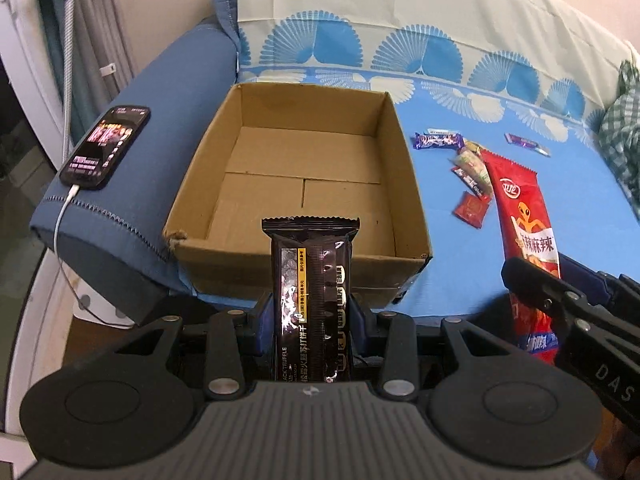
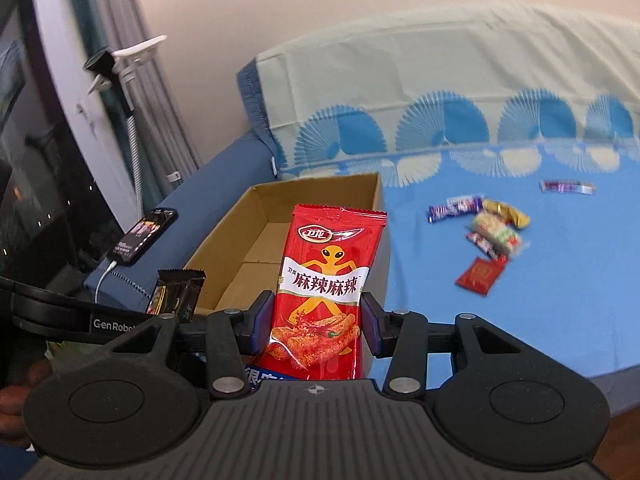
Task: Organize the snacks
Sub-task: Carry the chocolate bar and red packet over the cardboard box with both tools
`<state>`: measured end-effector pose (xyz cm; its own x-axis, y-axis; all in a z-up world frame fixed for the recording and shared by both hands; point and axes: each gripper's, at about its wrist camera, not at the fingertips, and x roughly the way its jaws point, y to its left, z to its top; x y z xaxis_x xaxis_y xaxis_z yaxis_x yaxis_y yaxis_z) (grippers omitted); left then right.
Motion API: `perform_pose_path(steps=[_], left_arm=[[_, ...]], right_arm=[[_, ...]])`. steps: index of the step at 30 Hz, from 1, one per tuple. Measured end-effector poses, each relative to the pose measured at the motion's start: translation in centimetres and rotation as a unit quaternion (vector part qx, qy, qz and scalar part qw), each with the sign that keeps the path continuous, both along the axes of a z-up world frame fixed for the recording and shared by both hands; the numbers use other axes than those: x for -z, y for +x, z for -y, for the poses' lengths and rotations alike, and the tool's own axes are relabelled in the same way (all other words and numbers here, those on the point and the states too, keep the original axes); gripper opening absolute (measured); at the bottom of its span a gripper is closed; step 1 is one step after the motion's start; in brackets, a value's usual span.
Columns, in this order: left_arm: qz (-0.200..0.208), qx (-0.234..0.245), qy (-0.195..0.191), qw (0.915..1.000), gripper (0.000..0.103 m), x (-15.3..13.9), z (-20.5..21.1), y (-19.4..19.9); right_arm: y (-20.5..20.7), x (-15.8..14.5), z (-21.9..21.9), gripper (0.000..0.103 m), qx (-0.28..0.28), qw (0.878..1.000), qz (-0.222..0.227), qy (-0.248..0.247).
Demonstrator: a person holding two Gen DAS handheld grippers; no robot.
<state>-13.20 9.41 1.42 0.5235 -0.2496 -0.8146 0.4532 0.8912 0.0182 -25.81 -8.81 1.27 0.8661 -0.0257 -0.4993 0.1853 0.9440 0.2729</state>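
My left gripper [image 1: 312,320] is shut on a dark brown cracker pack [image 1: 312,300], held upright just before the near wall of an open, empty cardboard box [image 1: 304,176]. My right gripper [image 2: 316,320] is shut on a red spicy-strip packet [image 2: 324,280], held upright near the box's [image 2: 280,232] near right corner. The red packet [image 1: 528,232] also shows in the left wrist view, and the cracker pack [image 2: 176,292] in the right wrist view. Several small snacks [image 1: 468,168] lie loose on the blue sheet right of the box, also seen in the right wrist view [image 2: 492,232].
The box sits on a sofa under a blue patterned sheet [image 1: 480,240]. A phone [image 1: 106,146] on a charging cable lies on the left armrest [image 1: 120,208]. A green checked cloth [image 1: 624,136] is at far right. The backrest cover [image 2: 440,92] rises behind.
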Motion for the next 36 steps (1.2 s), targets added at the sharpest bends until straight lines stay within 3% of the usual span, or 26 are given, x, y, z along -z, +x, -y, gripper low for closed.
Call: perform_pose_path(steps=[14,36], left_arm=[[0.010,0.008,-0.031,0.9995,0.043,-0.6,-2.0,-0.7],[0.004,0.012,-0.026,0.9996,0.043,-0.1,-1.5,-0.5]], right_arm=[[-0.4,-1.1,-2.3,0.048,-0.007,0.999,-0.004,-0.043],[0.2,-0.8,-2.2,0.048,-0.015,0.999,-0.015,-0.044]])
